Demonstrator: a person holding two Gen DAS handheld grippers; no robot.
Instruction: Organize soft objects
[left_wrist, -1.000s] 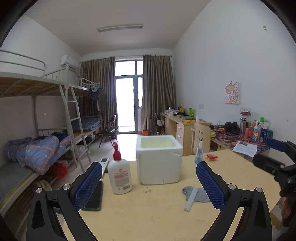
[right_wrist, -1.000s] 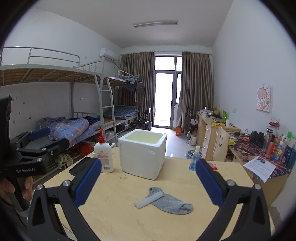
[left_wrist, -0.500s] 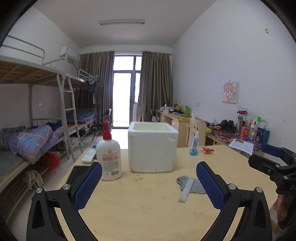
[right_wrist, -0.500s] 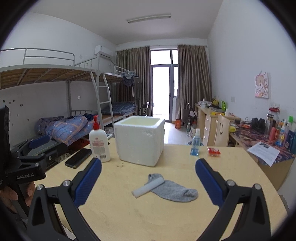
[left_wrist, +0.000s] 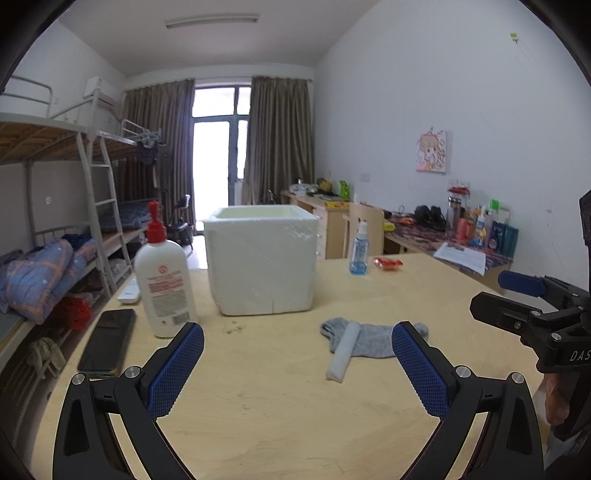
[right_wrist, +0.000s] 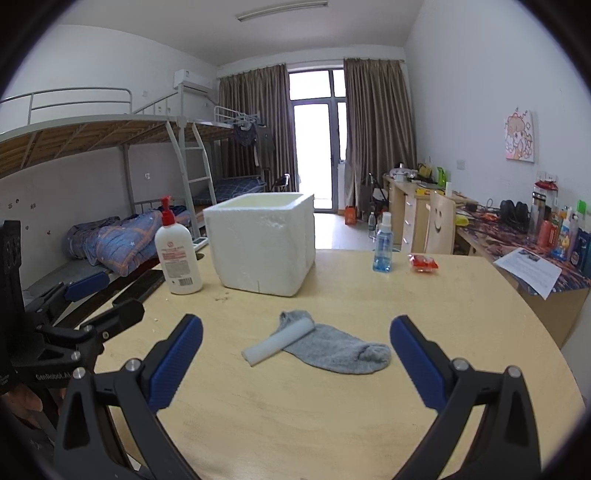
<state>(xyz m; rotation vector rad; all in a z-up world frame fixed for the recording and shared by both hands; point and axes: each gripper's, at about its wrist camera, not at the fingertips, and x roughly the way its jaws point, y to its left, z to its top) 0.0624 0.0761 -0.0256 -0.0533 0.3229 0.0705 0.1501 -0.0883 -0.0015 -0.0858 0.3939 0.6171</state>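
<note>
Both the left gripper (left_wrist: 297, 345) and right gripper (right_wrist: 296, 339) hang wide open, holding nothing. A white stick (right_wrist: 279, 341) lies across the grey sock (right_wrist: 334, 349) near the foam box (right_wrist: 262, 242).

Inside of white foam box (left_wrist: 261, 264) hidden behind its walls. Grey sock (right_wrist: 334, 347) partly covered by white foam stick (right_wrist: 279, 341). Black phone (right_wrist: 142, 282) mostly hidden behind left gripper (right_wrist: 79, 306). Print on white lotion bottle (left_wrist: 162, 284) perhaps too blurred to read.

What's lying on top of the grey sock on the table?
A white foam stick lies across the cuff end of the grey sock, overhanging toward the camera. The toe end is bare. Whatever is beneath the sock on the table is covered.
</note>
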